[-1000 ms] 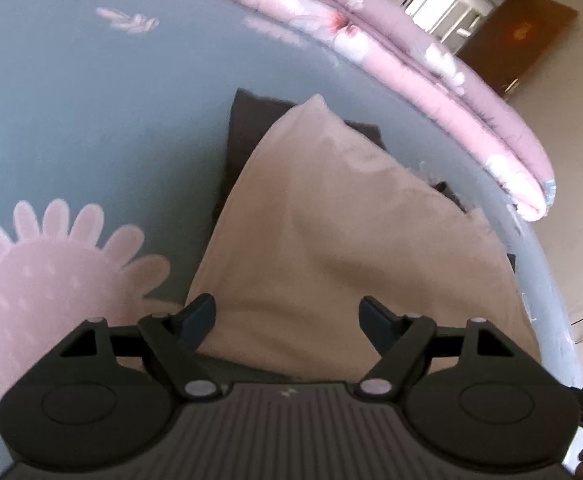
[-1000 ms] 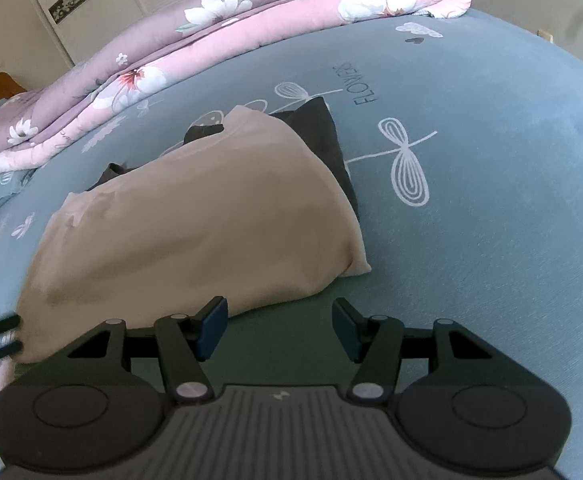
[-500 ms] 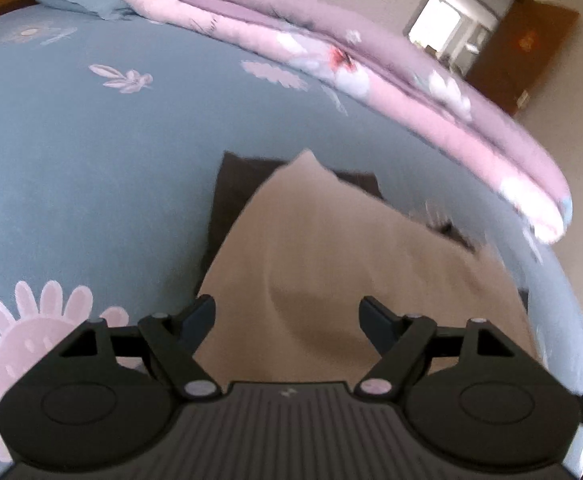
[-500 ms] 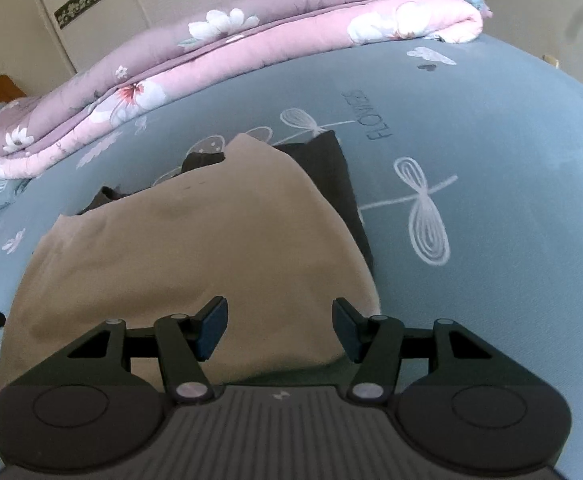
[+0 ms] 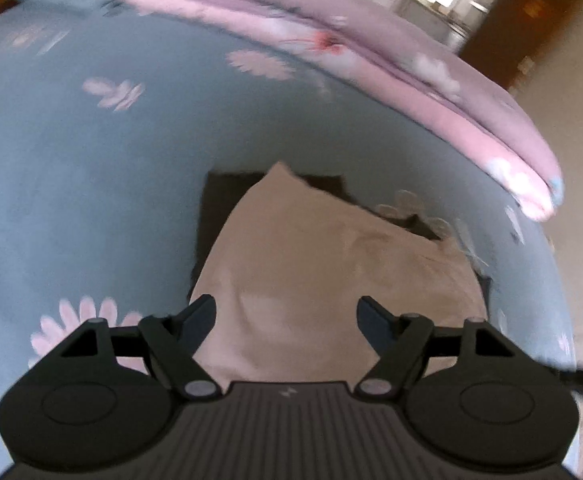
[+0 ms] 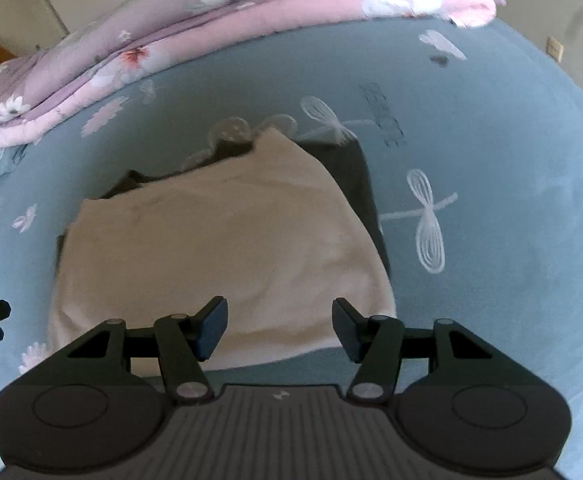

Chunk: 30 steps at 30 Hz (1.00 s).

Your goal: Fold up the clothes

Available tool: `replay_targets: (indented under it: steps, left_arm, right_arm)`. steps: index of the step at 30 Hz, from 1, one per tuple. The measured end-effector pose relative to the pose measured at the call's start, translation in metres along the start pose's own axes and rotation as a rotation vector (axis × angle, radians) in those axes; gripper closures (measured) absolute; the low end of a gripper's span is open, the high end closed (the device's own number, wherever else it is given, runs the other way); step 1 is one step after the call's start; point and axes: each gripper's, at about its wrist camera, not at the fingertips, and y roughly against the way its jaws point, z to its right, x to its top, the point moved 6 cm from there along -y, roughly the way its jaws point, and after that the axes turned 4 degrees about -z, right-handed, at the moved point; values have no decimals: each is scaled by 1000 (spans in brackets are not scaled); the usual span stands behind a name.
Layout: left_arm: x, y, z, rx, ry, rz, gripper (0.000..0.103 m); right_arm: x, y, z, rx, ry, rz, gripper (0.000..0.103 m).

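Now lifted clear: left tongs [image 5: 286, 314] slightly narrowed, right tongs [image 6: 279, 322] spread, both empty. Beige garment [image 6: 219, 236] folded atop dark garment [image 6: 361, 178], twelve o'clock on bed [image 6: 491, 152]. Probably stacked, finished.

A big bed [image 6: 491, 128] has a blue sheet with white dragonflies [image 6: 427, 224] and pink flowers [image 5: 75, 320] on it. A folded pink blanket [image 6: 219, 20] lies along the far edge. A brown door [image 5: 531, 20] stands behind.
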Motion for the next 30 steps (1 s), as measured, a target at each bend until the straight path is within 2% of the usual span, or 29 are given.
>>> replay_targets:
  steps: [3,5,7,8,12,15,19,21,26,30]
  left_arm:
    - [23,1,-1,-30,-83,-18,35]
    - [41,-6,-6,-66,-111,-33,52]
    - [61,-22,-18,-70,-108,-70,77]
    - [71,-32,-24,-67,-104,-84,79]
    - [103,-72,-36,-42,-151,-95,80]
    - [119,-106,-38,-70,-126,-115,80]
    - [132,-147,-38,-60,-139,-110,80]
    - [133,-164,-43,-54,-114,-123,80]
    - [130,-181,-52,-70,-88,-128,80]
    - [133,-180,-52,-95,-88,-100,80]
  right_arm:
    - [13,20,-25,-28,12,19,40]
    - [18,31,-38,-23,-8,31,40]
    - [20,38,-48,-22,-38,39,40]
    - [20,39,-51,-23,-49,37,40]
    - [17,35,-58,-48,-56,24,40]
    - [15,21,-52,-59,-50,3,39]
    - [15,-11,-41,-50,-81,-43,39]
    - [14,-25,-38,-42,-90,-63,39]
    - [17,-46,-34,-36,-52,-83,39]
    - [23,-58,-23,-31,-91,-95,39]
